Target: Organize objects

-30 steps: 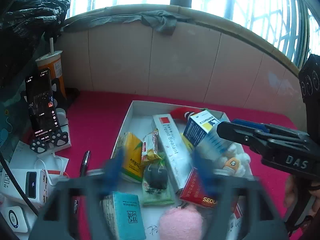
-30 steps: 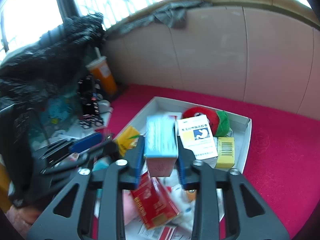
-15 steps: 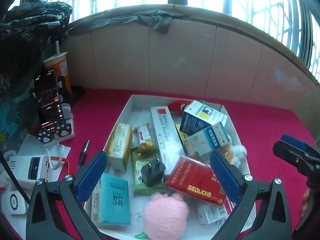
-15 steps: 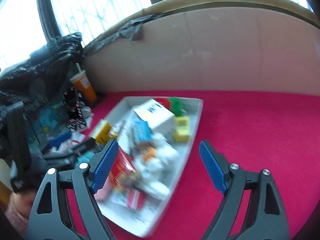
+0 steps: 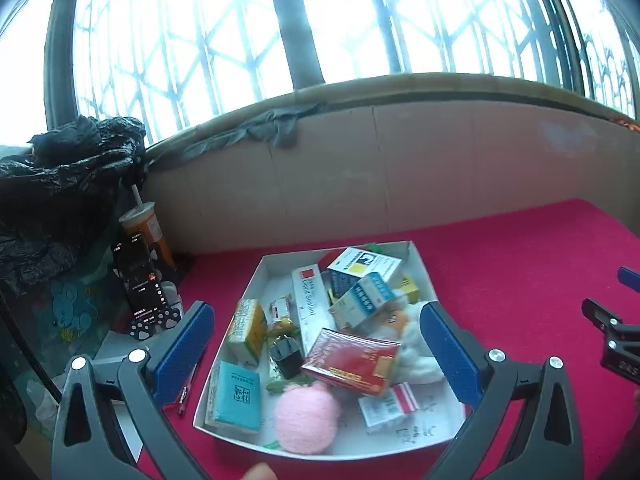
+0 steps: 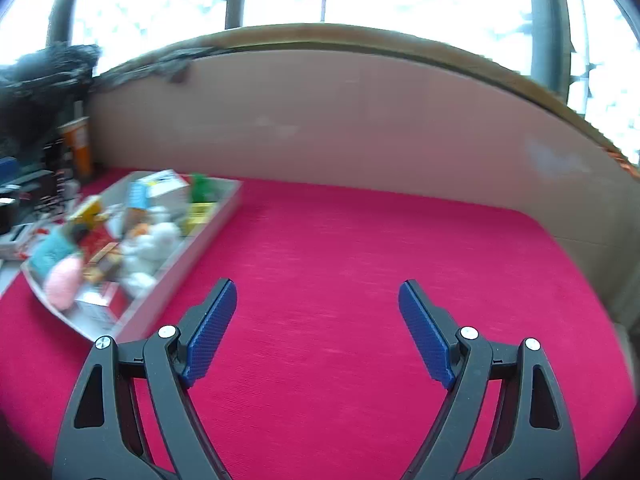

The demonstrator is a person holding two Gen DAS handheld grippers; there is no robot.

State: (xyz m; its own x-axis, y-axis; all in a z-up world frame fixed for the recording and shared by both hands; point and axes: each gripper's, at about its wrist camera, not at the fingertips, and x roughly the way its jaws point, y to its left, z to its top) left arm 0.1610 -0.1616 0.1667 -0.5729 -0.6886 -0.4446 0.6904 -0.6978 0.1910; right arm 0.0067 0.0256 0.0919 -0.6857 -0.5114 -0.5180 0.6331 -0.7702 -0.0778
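Note:
A white tray [image 5: 264, 268] on the red cloth holds several items. Among them are a blue-and-white box [image 5: 366, 296], a red packet [image 5: 352, 360], a pink plush ball [image 5: 306, 416], a teal box [image 5: 236, 396] and a long white sealant box [image 5: 306, 304]. My left gripper [image 5: 316, 320] hovers over the tray's near side, open and holding nothing. My right gripper [image 6: 317, 286] is open over bare red cloth. The tray [image 6: 200, 240] lies off to its left. Its fingers [image 5: 600, 312] show at the right edge of the left wrist view.
Left of the tray stand a phone on a paw-print stand [image 5: 138, 276], an orange cup with a straw [image 5: 148, 228] and a black plastic bag [image 5: 60, 184]. A red pen [image 5: 188, 388] lies by the tray. A beige wall panel [image 6: 360, 120] closes the back.
The right gripper let go of the blue-and-white box, which now lies in the tray, and swung away to the right. The left gripper widened, drew back and rose.

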